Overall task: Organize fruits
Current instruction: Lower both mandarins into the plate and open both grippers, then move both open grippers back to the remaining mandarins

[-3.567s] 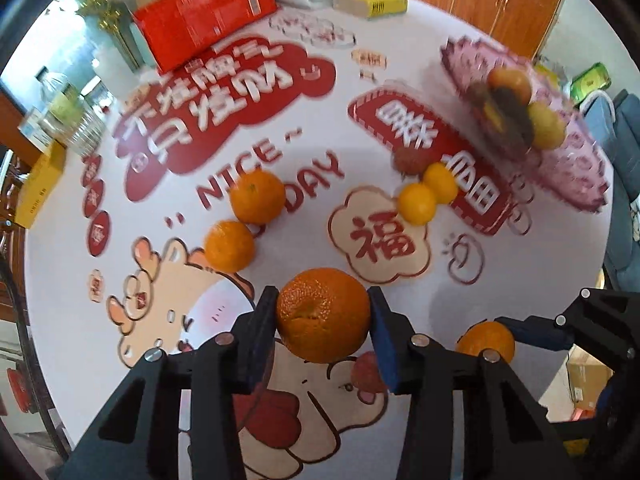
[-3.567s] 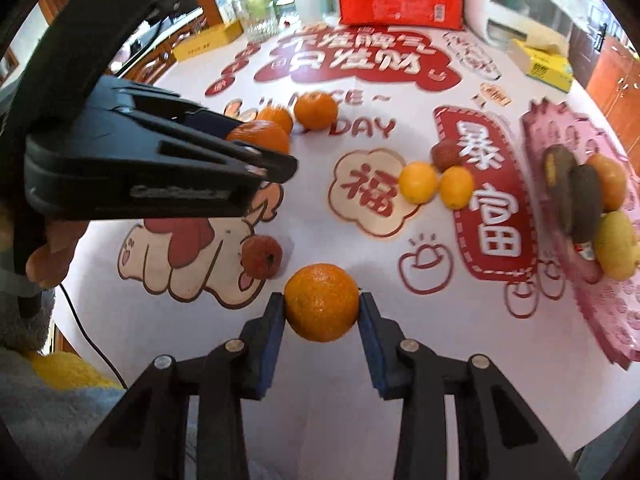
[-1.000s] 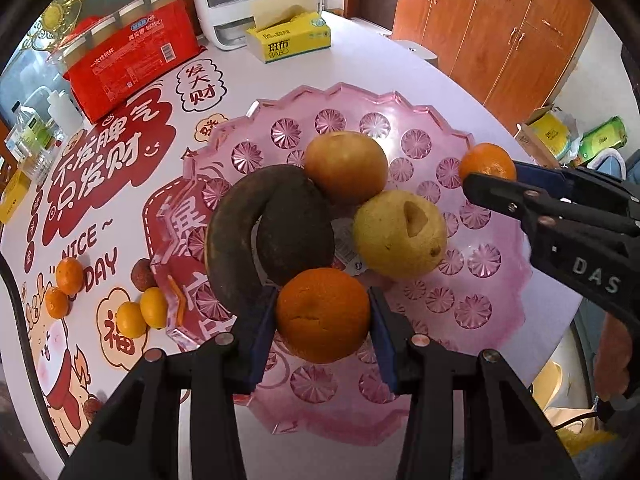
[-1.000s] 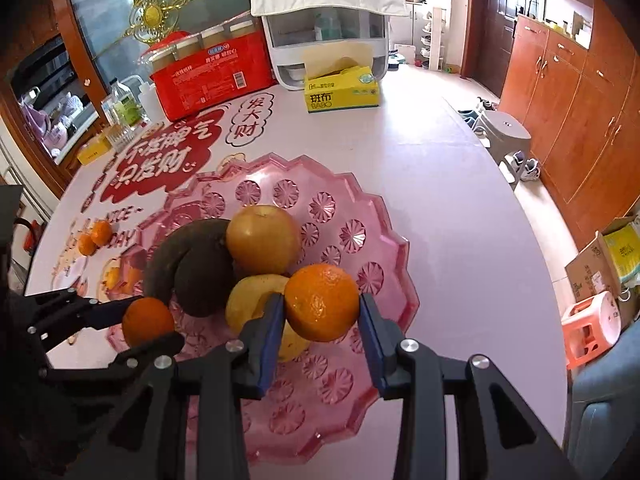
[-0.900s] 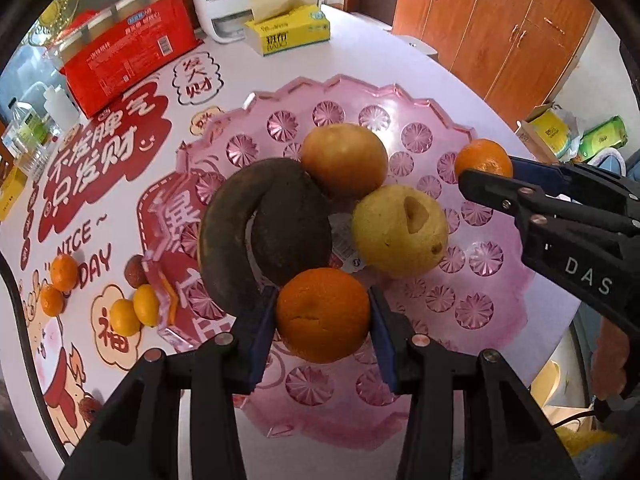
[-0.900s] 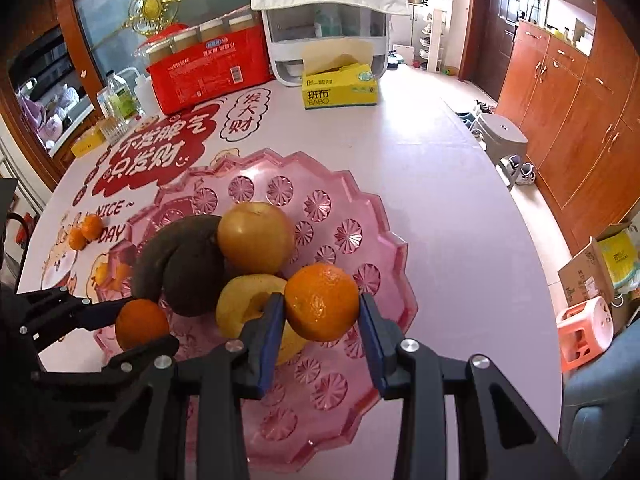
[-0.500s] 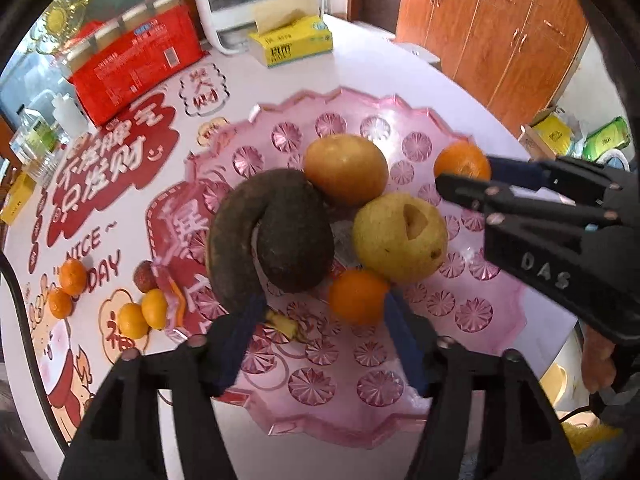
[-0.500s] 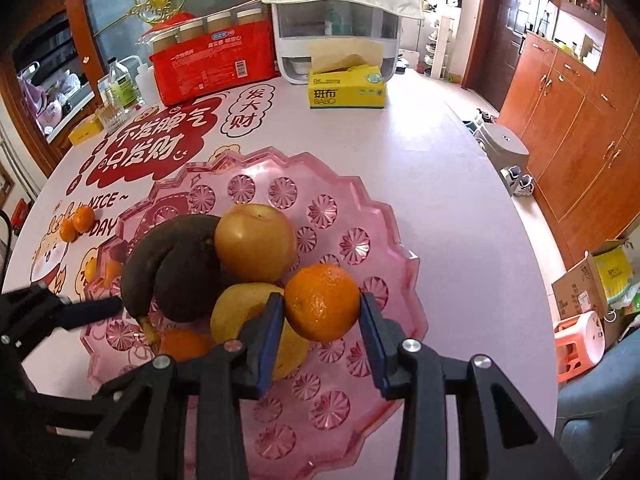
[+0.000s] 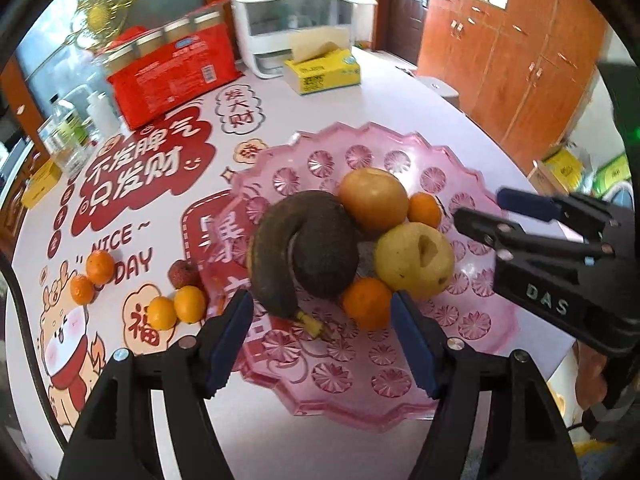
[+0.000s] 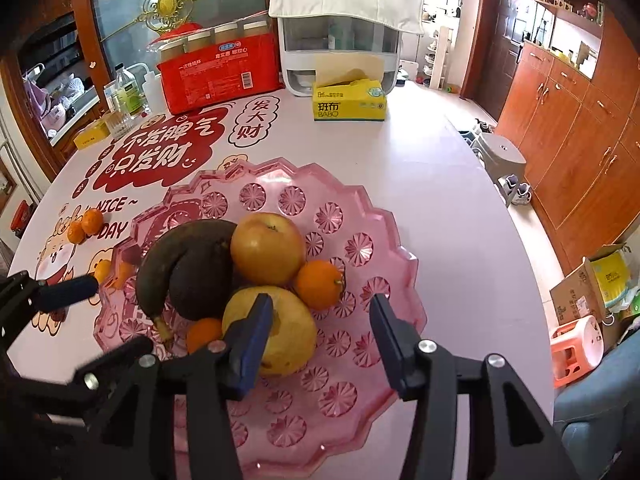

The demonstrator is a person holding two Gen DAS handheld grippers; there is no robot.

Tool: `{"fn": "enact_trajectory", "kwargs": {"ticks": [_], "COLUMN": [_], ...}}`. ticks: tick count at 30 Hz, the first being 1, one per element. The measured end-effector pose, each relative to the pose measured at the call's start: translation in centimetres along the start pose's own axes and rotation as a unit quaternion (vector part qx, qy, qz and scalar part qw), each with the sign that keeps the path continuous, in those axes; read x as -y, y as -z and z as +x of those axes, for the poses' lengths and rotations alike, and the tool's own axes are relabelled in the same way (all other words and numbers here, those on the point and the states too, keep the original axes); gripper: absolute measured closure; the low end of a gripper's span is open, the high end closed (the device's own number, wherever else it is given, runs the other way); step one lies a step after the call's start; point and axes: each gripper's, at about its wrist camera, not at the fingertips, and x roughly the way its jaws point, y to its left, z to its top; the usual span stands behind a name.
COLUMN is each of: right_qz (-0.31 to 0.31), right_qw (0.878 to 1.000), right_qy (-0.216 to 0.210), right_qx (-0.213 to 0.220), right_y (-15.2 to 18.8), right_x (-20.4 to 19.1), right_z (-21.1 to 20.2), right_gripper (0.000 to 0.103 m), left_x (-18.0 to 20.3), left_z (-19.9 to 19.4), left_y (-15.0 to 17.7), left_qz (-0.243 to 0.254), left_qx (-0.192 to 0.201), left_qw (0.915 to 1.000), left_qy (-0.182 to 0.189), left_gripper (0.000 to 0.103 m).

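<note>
table [image 9: 400, 92], four loose oranges [image 9: 100, 267], one plate [image 9: 472, 344]

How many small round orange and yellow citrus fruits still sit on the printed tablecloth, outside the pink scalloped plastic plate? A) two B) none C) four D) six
C: two small orange citrus fruits lie by the "NICE DAY" print and two small yellow-orange citrus fruits by the red character, beside a dark red lychee-like fruit, all off the pink scalloped plastic plate.

Two oranges [image 9: 367, 303] [image 9: 424, 210] sit in pink tray [image 9: 400, 400], frame center, touching pear [image 9: 414, 260]. Four small oranges [image 9: 176, 308] lie lower left on table.
</note>
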Motion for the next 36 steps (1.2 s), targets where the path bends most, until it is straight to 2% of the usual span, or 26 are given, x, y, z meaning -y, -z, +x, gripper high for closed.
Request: {"fn": "enact_trajectory", "kwargs": {"ticks": [9,15,20,23,26,32,36], "right_qz": [0.012,0.035,0.037,0.037,0.037,0.027,0.014], "right_qw": [1.0,0.999,0.999,0.998,0.998,0.998,0.997], "right_qy": [-0.002,-0.017,-0.021,-0.017,-0.014,-0.008,-0.016], "right_qx": [-0.002,0.01,0.031,0.04,0.047,0.056,0.076], "right_y": [1.0,1.4,1.5,1.4,1.1,-0.2,-1.5], "right_x": [-0.2,-0.6,-1.7,-2.6,-3.7,-7.0,-10.3], "right_z": [-0.8,-1.8,-3.3,-4.3,-5.4,-7.2,-9.2], "right_gripper": [0.052,0.052,0.052,0.05,0.049,0.048,0.043], "left_x": [-2.6,-3.6,-4.7,-6.1,-7.9,-12.9,-17.0], "left_z": [-1.8,-2.7,-4.0,-5.3,-6.7,-9.5,-12.9], "left_y": [0.7,1.1,1.3,1.3,1.4,1.4,1.1], "left_qz": [-0.041,-0.049,-0.045,-0.052,-0.055,-0.065,-0.06], "left_qx": [0.044,0.039,0.033,0.038,0.05,0.051,0.078], "left_qw": [0.9981,0.9977,0.9983,0.9977,0.9972,0.9964,0.9936], "left_qy": [0.01,0.026,0.019,0.02,0.005,-0.02,-0.056], "left_gripper": [0.033,0.033,0.033,0.027,0.025,0.025,0.024]}}
